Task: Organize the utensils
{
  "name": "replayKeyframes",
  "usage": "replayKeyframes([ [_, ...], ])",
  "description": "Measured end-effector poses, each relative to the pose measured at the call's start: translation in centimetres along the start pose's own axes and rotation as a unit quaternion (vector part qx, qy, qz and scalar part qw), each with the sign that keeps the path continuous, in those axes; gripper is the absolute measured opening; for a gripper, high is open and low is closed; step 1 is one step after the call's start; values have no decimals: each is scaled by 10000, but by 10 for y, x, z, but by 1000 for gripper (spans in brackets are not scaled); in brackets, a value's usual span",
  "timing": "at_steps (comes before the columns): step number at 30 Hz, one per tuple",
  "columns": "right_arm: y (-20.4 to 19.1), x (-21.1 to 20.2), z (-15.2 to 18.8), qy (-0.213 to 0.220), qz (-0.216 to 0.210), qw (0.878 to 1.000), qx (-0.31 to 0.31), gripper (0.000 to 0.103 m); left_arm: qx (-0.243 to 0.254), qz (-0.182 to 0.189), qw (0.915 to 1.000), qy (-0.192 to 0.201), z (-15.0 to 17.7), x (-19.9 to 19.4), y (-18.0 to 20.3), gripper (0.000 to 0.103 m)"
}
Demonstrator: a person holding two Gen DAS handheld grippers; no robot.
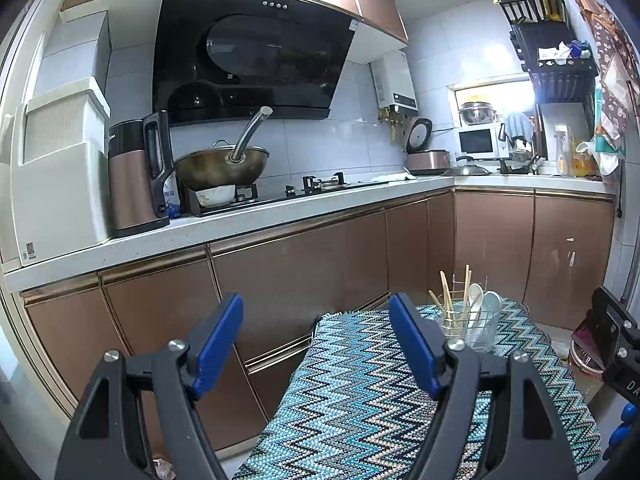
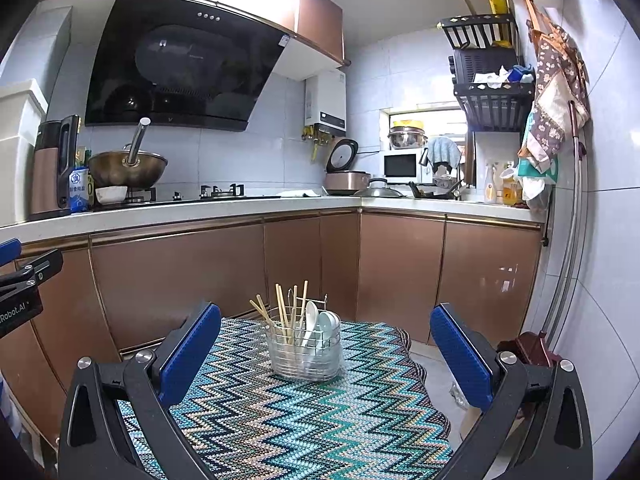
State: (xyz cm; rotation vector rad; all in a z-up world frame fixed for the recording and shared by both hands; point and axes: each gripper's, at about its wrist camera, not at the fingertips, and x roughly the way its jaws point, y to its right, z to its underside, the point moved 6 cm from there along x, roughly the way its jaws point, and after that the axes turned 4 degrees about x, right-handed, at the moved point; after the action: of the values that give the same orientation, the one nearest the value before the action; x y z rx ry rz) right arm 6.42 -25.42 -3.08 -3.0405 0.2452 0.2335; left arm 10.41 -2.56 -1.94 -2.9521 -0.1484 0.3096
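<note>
A wire utensil holder (image 2: 305, 354) stands on a zigzag-patterned cloth (image 2: 280, 420) covering a small table. Several wooden chopsticks (image 2: 286, 312) lean in its left half and white spoons (image 2: 326, 326) sit in its right half. My right gripper (image 2: 326, 320) is open, blue pads wide apart, hovering in front of the holder with nothing between them. In the left wrist view the holder (image 1: 468, 326) sits at the cloth's (image 1: 360, 408) far right, beyond my open left gripper (image 1: 316, 312), which holds nothing. The right gripper's body (image 1: 616, 340) shows at the right edge.
Brown cabinets (image 2: 180, 276) and a white counter (image 2: 200, 206) wrap around behind the table. A wok (image 2: 128, 168) sits on the stove, with a kettle (image 2: 52, 168), rice cooker (image 2: 346, 178) and microwave (image 2: 402, 166) along the counter. Floor shows right of the table.
</note>
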Motion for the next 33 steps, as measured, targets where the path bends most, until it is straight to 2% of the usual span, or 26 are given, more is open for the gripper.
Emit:
replayKeyframes([
  [33, -1, -2, -1, 15, -4, 10000, -19, 103, -6, 117, 9999, -81, 3, 2, -4, 74],
])
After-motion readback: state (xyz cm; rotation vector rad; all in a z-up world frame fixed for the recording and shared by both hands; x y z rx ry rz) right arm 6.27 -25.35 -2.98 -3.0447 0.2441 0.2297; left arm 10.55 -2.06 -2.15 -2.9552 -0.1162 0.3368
